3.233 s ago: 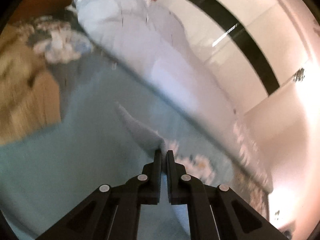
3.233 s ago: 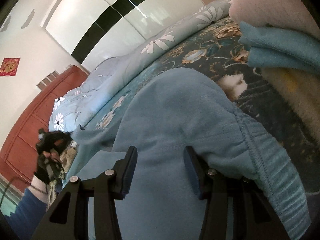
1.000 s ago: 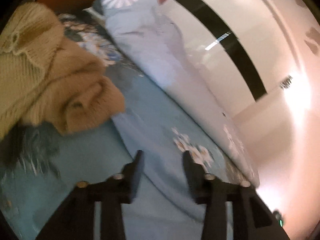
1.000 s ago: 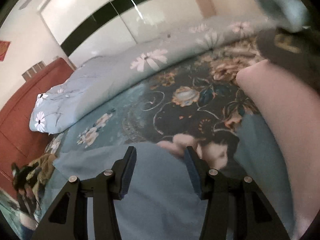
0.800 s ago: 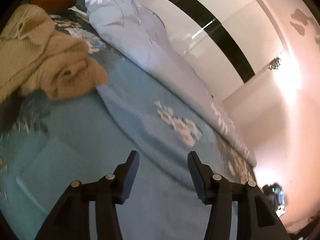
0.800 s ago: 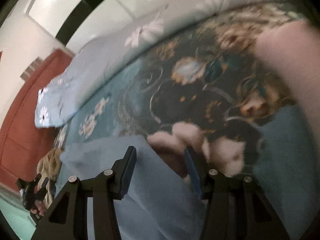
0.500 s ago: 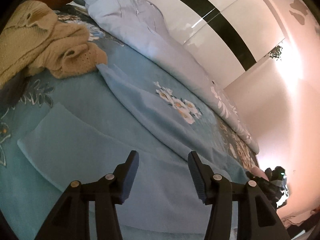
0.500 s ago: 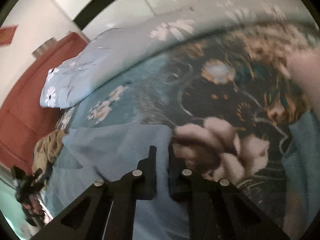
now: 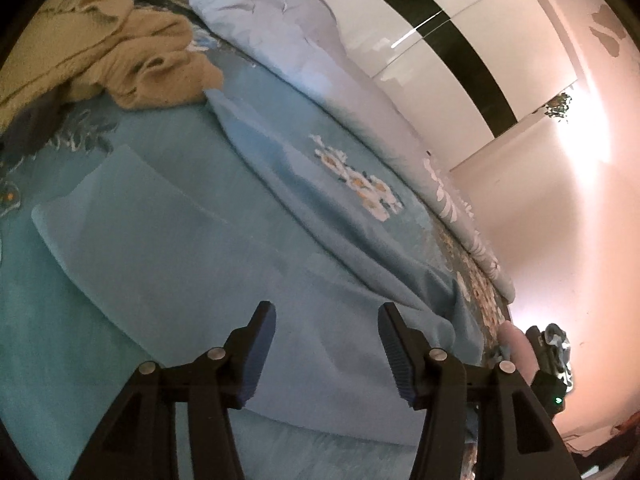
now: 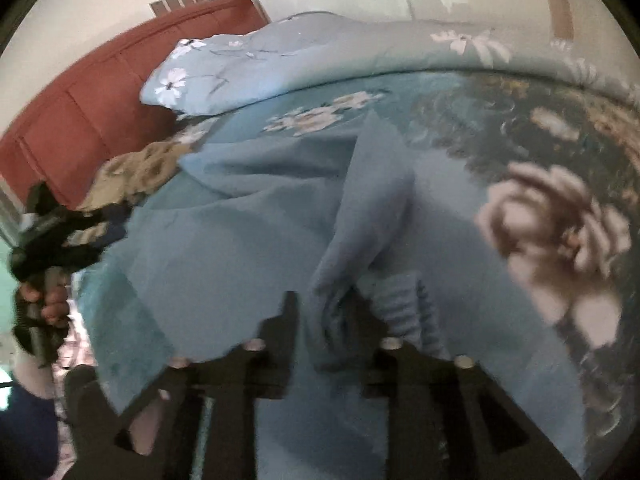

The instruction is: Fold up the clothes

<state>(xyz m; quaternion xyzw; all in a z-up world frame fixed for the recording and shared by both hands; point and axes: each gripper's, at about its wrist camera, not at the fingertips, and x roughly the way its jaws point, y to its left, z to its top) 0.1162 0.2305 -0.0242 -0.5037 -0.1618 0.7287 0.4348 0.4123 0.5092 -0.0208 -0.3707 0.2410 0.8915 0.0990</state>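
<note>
A light blue fleece garment (image 9: 192,264) lies spread over the bed, with a folded-over flap at the left. My left gripper (image 9: 326,344) is open and empty just above its near part. In the right wrist view the same blue garment (image 10: 240,240) is rumpled, and a bunched fold with a ribbed cuff (image 10: 400,308) rises between the fingers of my right gripper (image 10: 330,320). The right gripper is shut on that fold and lifts it; the view is blurred. The left gripper and the hand holding it (image 10: 44,256) show at the far left.
A beige knitted sweater (image 9: 120,48) is heaped at the head of the bed. A pale blue floral duvet (image 9: 304,52) runs along the far side. The bedspread (image 10: 560,208) is dark teal with large flowers. A red headboard (image 10: 100,92) and white wardrobe doors (image 9: 460,20) stand behind.
My right gripper has closed on the garment's fold and pulled it up and toward me. My left gripper stayed open and moved slightly closer over the spread cloth.
</note>
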